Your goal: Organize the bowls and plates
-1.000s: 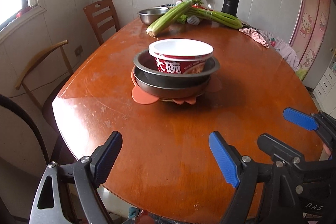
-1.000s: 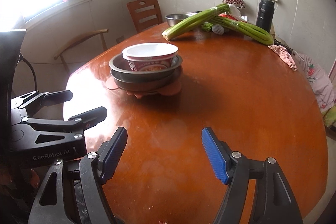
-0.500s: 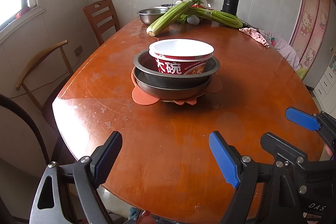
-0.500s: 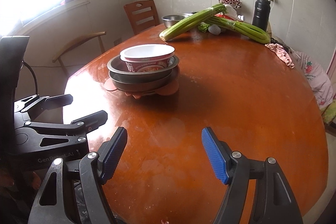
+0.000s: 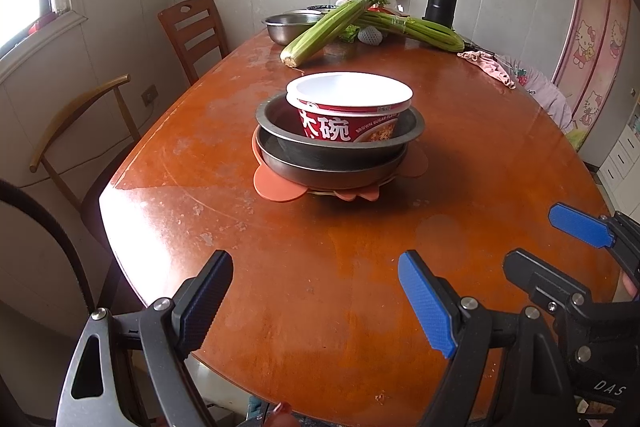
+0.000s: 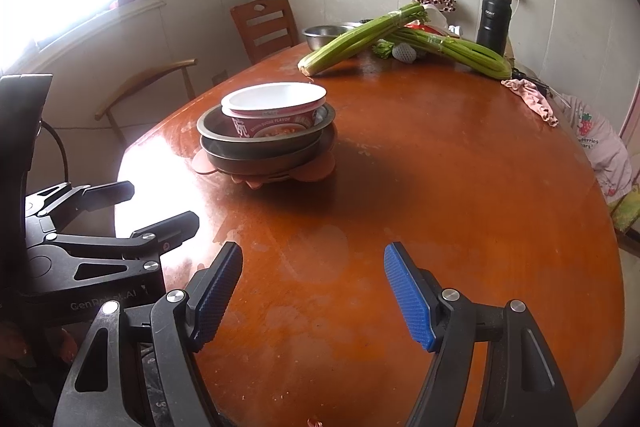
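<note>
The left gripper (image 5: 316, 303) and right gripper (image 6: 314, 293) hang wide apart, empty, over the counter's (image 5: 360, 267) near edge. A noodle bowl (image 5: 349, 107) sits in stacked metal pans (image 5: 332, 151) mid-counter.

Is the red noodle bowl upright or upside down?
Upright: the red noodle bowl shows its white open interior facing up, nested in the metal pans.

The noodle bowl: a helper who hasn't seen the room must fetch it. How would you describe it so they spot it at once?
On the orange-brown wooden table, find the stack of dishes on a salmon mat near the middle. The noodle bowl sits on top, nested in two grey metal pans. It alone is paper, red-sided with white characters and a white inside.
</note>
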Tool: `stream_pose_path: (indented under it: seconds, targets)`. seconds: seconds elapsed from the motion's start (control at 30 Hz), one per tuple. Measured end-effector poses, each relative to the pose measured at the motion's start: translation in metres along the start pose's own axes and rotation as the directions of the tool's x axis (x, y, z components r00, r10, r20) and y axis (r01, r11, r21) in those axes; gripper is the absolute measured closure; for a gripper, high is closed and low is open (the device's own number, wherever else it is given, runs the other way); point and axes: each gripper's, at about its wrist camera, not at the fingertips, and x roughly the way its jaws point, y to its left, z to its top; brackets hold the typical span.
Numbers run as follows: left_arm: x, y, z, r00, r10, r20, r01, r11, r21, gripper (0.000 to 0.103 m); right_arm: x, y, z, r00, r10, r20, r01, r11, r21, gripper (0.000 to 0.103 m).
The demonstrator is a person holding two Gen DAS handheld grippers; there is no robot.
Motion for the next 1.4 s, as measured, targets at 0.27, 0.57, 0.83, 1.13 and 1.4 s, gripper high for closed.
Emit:
stream_pose_path:
  seconds: [0.27, 0.57, 0.83, 1.13, 1.4]
  targets:
    - [0.001, 0.001, 0.001, 1.0, 0.0, -0.004, 0.0, 1.0, 0.002, 0.018, 0.001, 0.001, 0.0, 1.0, -0.001, -0.001, 0.001, 1.0, -0.006, 0.028]
    - [0.004, 0.002, 0.001, 1.0, 0.008, -0.005, -0.008, 1.0, 0.004, 0.018, 0.002, 0.0, -0.001, 1.0, -0.005, -0.003, 0.005, 1.0, -0.001, 0.028]
    - [0.005, 0.003, 0.002, 1.0, 0.01, -0.008, -0.01, 1.0, 0.003, 0.018, 0.002, -0.001, -0.001, 1.0, -0.013, -0.004, 0.013, 1.0, 0.005, 0.028]
    - [0.011, 0.009, 0.003, 1.0, 0.021, -0.014, -0.021, 1.0, -0.011, 0.018, 0.003, -0.003, 0.0, 1.0, -0.019, -0.007, 0.019, 1.0, 0.015, 0.028]
    - [0.019, 0.02, 0.013, 0.999, 0.034, -0.014, -0.035, 0.999, -0.022, 0.018, 0.005, -0.016, 0.006, 1.0, -0.031, -0.004, 0.031, 0.999, 0.035, 0.028]
